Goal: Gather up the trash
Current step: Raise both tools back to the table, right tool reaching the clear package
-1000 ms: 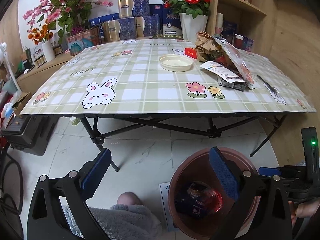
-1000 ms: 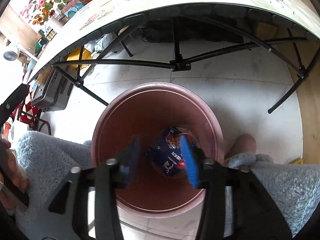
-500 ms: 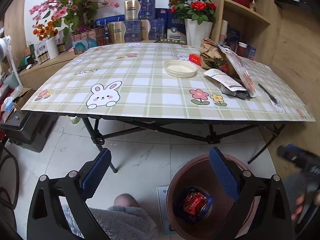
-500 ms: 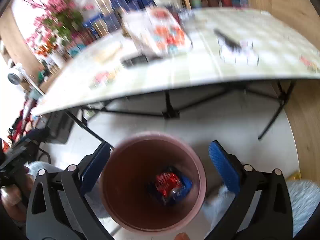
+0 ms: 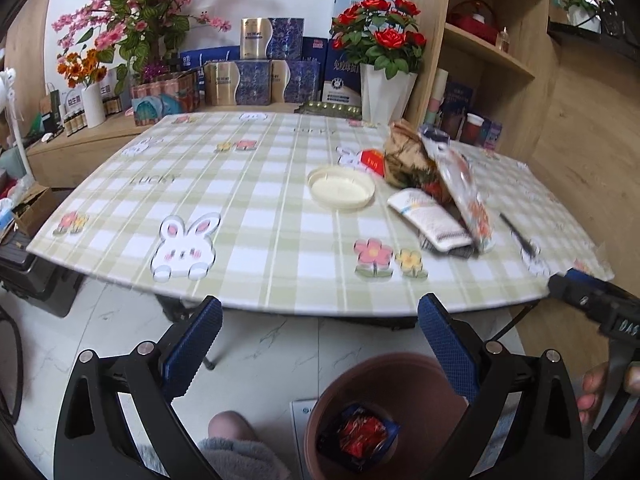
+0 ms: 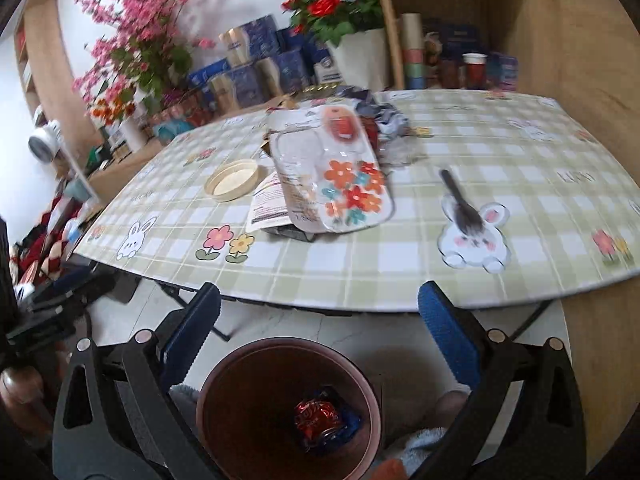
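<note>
Trash point(image 6: 336, 168) on checked tablecloth point(image 6: 400, 272)

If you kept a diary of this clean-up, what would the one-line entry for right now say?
left gripper: open, empty | right gripper: open, empty | bin: on floor, one red-blue wrapper inside | table: flowered bag, round lid uncollected

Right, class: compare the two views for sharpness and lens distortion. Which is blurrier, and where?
Right wrist view: motion blur smears the flower-print bag and pink blossoms. Left wrist view: mostly sharper, slight blur on the bag. Both views: fisheye bends the table edge; the bin interior is dim.
</note>
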Demonstrator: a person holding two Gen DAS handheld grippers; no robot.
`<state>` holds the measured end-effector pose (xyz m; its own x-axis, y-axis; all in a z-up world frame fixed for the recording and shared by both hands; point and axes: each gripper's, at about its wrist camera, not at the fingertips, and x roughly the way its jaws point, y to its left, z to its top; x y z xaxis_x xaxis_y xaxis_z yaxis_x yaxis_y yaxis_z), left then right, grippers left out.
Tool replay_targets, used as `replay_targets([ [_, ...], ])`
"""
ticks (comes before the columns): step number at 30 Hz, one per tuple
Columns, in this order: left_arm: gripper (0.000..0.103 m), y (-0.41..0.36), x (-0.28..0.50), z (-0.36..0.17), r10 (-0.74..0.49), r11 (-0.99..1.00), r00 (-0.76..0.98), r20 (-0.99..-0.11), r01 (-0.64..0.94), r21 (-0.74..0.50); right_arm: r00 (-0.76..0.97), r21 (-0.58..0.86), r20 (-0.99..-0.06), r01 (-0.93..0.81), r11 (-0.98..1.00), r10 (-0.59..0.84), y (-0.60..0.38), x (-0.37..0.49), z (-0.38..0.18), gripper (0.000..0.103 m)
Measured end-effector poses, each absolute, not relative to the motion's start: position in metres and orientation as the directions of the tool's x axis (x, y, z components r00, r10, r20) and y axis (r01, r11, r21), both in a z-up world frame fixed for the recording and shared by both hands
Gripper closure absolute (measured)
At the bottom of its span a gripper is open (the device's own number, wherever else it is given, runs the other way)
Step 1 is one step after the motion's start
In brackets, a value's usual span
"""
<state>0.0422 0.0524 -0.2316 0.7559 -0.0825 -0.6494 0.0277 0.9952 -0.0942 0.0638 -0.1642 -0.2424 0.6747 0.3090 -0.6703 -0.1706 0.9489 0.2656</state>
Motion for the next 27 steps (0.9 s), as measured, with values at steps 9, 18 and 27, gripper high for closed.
replay_targets([
  [9,0.007,0.056,0.081,-0.218,-0.116,0.987,0.769,-0.629,0.02,-0.158,0.653,0.153,-0.726,-0.151,0.977,0.215,-0.135,0.151,-0.247,0.006],
  [18,0.007,0.066,0.099,-0.226,-0.107,0.988,0.767,-0.633,0.008,-0.157,0.598,0.171,-0.778,-0.093,0.981,0.192,-0.111,0.23,-0.266,0.006],
  [27,0.007,0.06,0.103,-0.235,-0.119,0.988,0.755,-0.645,0.023,-0.156,0.574,0.201,-0.793,-0.068,0.977,0.203,-0.124,0.244,-0.265,0.021],
])
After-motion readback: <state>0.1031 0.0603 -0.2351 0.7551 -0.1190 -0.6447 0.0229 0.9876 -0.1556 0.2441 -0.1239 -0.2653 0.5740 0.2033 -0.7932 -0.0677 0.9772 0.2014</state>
